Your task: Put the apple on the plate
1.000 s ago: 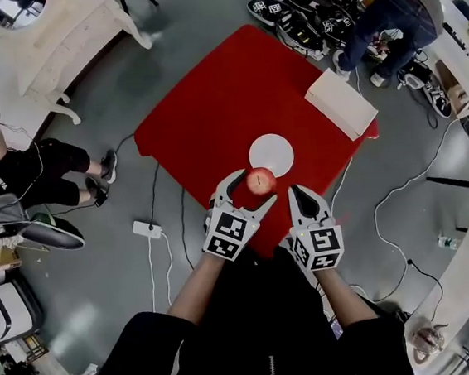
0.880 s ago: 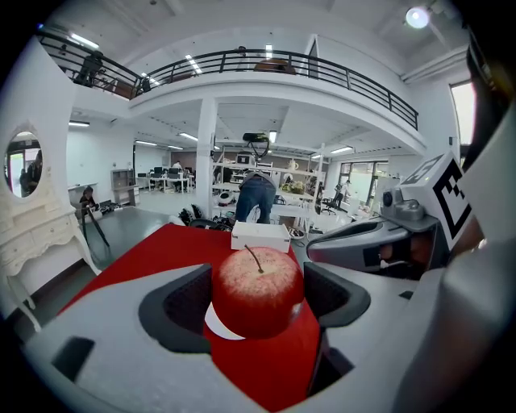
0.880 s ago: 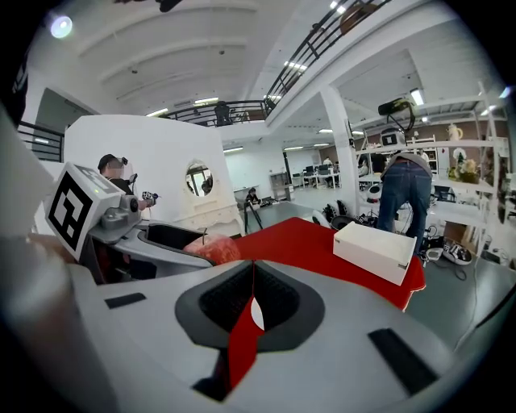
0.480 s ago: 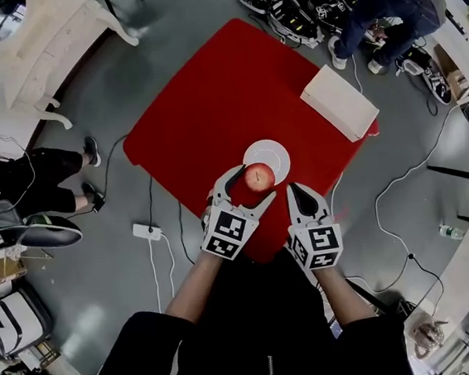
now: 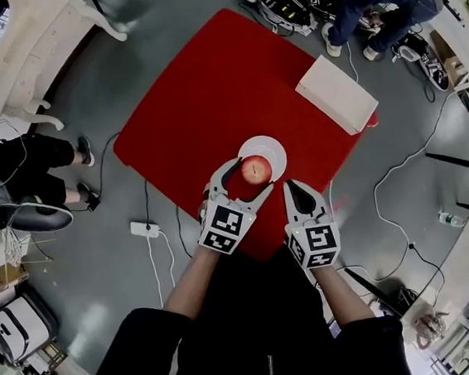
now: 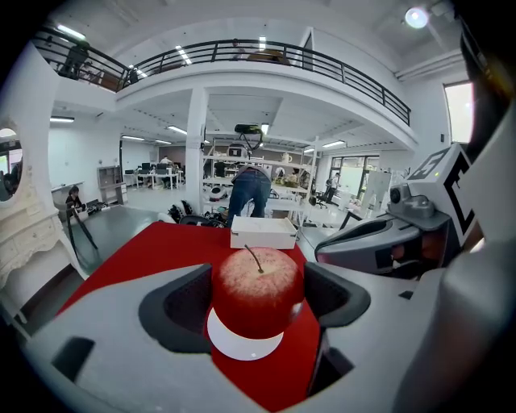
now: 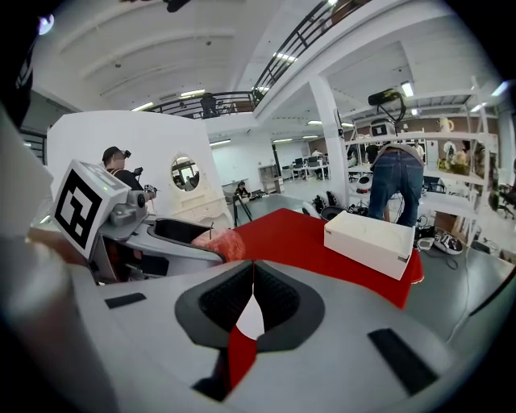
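Well, on my left I am gripping the apple in my left claw, the two dark pads pressing on its sides and its stem pointing straight up. Looking along that claw, I am seeing the white plate showing as a crescent under the fruit, so the apple is hanging over the plate's near edge and not its middle; I cannot tell whether it is touching yet. From above, the plate's centre is lying a little ahead and to the right of the apple on the red surface. My guess is that the coming move is asking for a short push forward and a gentle lowering before I let go, keeping the stem upright so the apple is not rolling off the rim. Just to the right, my right claw is hovering pinched together with nothing in it. Farther right, a white box is sitting well apart.
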Available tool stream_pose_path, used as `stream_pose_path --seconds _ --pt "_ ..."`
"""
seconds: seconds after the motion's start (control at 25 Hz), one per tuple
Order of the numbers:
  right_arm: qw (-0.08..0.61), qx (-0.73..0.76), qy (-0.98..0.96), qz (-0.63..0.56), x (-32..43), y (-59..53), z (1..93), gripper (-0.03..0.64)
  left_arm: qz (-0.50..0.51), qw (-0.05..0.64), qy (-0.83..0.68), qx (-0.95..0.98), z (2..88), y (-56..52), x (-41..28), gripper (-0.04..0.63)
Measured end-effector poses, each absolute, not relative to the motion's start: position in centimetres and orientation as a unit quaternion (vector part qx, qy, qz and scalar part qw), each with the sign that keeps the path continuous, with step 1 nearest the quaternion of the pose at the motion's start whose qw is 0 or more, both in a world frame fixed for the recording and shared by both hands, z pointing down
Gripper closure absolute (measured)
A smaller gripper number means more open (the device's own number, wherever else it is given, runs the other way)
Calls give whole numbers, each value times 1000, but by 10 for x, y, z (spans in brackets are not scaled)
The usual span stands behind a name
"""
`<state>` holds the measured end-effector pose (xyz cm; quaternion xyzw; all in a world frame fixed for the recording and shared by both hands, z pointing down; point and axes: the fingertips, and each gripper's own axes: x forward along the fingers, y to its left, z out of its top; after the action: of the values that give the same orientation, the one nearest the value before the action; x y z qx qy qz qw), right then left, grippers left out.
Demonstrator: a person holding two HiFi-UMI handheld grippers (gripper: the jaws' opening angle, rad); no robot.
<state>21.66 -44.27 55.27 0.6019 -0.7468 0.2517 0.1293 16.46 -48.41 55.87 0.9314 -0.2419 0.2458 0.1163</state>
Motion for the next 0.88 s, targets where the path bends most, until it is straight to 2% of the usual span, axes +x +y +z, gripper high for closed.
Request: stream_pose_path --seconds 0.88 --pt "152 610 -726 279 217 -426 587 604 266 114 -227 930 645 -499 179 233"
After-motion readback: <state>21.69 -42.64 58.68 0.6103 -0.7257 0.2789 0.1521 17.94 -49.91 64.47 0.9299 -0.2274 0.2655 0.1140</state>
